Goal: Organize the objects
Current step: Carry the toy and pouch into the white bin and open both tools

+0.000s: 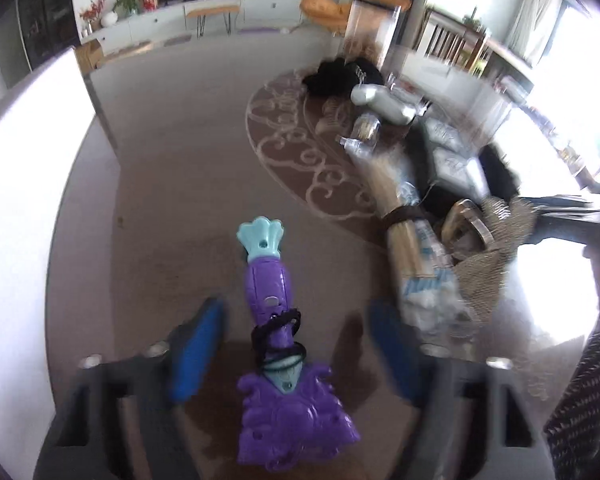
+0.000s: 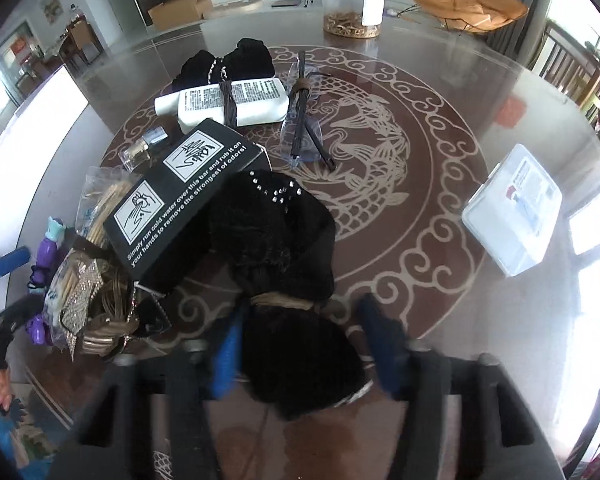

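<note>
Little looks sorted: left tongs (image 1: 292, 344) gape around the purple toy (image 1: 288, 384), right tongs (image 2: 304, 348) gape around the black bundle (image 2: 288, 280), clutter crowding the tabletop (image 2: 440, 80)

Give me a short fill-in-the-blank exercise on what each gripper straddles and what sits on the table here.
1. The purple plastic toy with the pale blue tail lies between the open fingers of the ____ gripper.
2. The black fuzzy fabric bundle at the right gripper is tied with a ____ band.
3. The white flat bottle lies ____ the black printed box.
4. The white lidded plastic box lies ____ from the clutter.

Missing words: left; tan; beyond; apart
</note>
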### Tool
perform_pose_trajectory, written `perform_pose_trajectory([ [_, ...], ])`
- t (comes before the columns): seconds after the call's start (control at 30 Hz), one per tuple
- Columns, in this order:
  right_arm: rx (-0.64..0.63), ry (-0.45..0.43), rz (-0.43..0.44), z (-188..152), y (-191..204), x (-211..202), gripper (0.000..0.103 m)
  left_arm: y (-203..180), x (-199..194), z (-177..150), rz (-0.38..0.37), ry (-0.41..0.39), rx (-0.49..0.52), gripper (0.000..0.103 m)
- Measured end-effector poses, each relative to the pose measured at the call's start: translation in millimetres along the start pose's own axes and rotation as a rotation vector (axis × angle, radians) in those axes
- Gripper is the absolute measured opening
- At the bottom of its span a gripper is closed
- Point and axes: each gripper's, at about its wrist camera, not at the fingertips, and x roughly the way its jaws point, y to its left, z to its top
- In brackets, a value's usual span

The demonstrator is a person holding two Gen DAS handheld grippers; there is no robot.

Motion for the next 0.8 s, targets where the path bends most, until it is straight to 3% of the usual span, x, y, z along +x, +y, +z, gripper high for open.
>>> perform_pose_trajectory([
  [0.03,0.003,0.0,-0.002,-4,-2,-3,0.035,-5,0,0,0.054,-0.011,0.041,0.034],
  [0.07,0.003,-0.005,-0.005,-10,-3,-8,0.033,-5,-1,-1,0.049,-0.017,0.042,0.021],
  [0.17,0.016,-0.033,0.011,-30,-12,-29,0.032,8,-13,-14,0.003,-0.064,-0.041,0.021],
  [0.27,0.034,-0.082,0.042,-55,-17,-54,0.031,17,-44,-39,-0.047,-0.172,-0.114,0.021],
  [0.43,-0.012,-0.12,0.059,-86,1,-78,0.031,17,-112,-79,-0.092,-0.352,-0.128,0.021],
  [0.63,-0.113,-0.216,0.156,-84,70,-111,0.031,43,-204,-95,-0.1,-0.569,-0.198,0.021],
  [0.8,-0.216,-0.309,0.299,-58,157,-153,0.031,96,-277,-107,-0.017,-0.707,-0.296,0.021],
])
